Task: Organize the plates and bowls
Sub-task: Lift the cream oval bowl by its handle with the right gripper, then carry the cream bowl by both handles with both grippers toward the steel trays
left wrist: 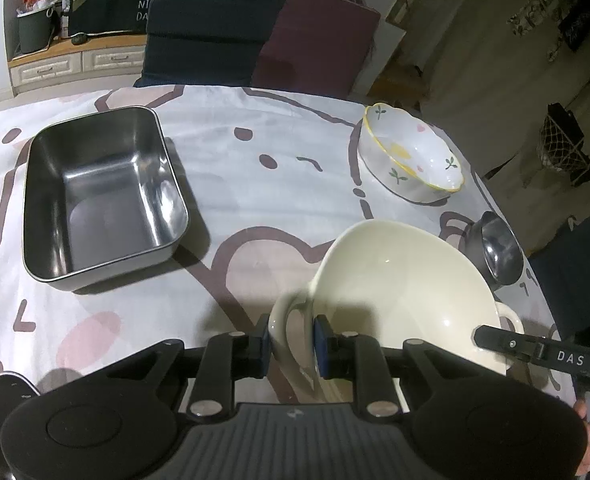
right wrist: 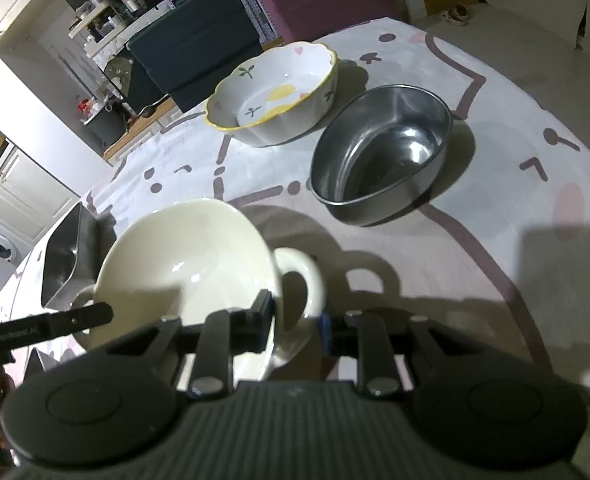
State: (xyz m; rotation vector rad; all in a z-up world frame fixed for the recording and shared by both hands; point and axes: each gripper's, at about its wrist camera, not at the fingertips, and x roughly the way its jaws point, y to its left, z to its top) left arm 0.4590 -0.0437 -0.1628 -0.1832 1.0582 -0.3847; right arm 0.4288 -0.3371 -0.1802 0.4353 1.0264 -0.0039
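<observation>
Both jaws clamped on cream bowl [left wrist: 395, 280] handles

Round table [left wrist: 255, 152] draped in a white cloth printed with brown cartoon outlines and pink patches. Behind its far edge, a dark teal chair back [left wrist: 211, 28] beside a plum-coloured one [left wrist: 319, 44]. Further off, a low white cabinet [left wrist: 71, 64] with drawers under a wooden top, bearing a grey-green bin [left wrist: 35, 30]. Beige floor [left wrist: 475, 92] to the right. Cluttered shelving [right wrist: 135, 4] along the pale wall.
</observation>
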